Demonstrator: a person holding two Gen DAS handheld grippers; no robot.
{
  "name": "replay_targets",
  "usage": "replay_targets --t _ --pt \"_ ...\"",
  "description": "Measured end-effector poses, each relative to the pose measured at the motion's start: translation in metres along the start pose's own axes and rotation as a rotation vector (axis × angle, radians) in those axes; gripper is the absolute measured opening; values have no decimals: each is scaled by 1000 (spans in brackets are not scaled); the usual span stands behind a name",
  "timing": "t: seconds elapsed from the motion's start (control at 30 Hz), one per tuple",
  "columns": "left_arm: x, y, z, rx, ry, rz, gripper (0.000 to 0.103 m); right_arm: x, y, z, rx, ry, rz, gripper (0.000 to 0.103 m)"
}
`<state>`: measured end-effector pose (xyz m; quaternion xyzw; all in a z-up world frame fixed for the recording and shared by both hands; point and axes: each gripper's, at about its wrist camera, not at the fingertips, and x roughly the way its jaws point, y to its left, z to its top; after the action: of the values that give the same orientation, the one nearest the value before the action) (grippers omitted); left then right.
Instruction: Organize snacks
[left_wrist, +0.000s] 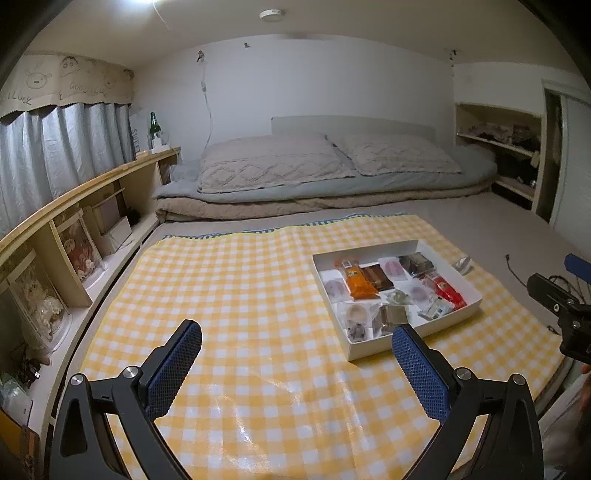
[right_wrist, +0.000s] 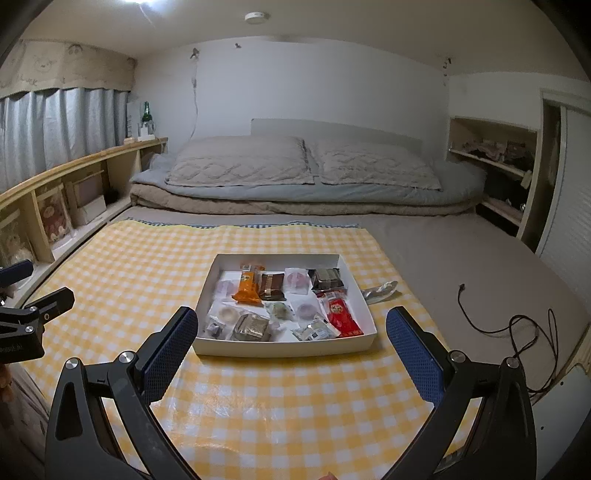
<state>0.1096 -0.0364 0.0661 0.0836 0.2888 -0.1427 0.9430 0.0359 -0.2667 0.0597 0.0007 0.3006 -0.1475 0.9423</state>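
White snack tray (right_wrist: 284, 349) sits on the yellow checked cloth (right_wrist: 129, 266), right of centre, packets inside; one silver wrapper (right_wrist: 380, 290) lies just outside its right wall. Left gripper (left_wrist: 295, 354) and right gripper (right_wrist: 290, 345) both spread wide, empty, over bare cloth short of the tray's near edge. Black cable (right_wrist: 517, 332) trails off the cloth's right border.

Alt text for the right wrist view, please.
A white box full of wrapped snacks sits on a yellow checked cloth, just ahead of the open right claw. One wrapper lies outside the box; a bed is behind.
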Motion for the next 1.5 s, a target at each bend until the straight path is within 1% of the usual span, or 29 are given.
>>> replay_targets --t 0.27,1.5 --pt "0 -1 -2 -8 0 0 103 3 4 -1 -18 2 1 103" --pt "0 -3 -4 -12 -3 3 103 4 4 -1 -16 3 1 103"
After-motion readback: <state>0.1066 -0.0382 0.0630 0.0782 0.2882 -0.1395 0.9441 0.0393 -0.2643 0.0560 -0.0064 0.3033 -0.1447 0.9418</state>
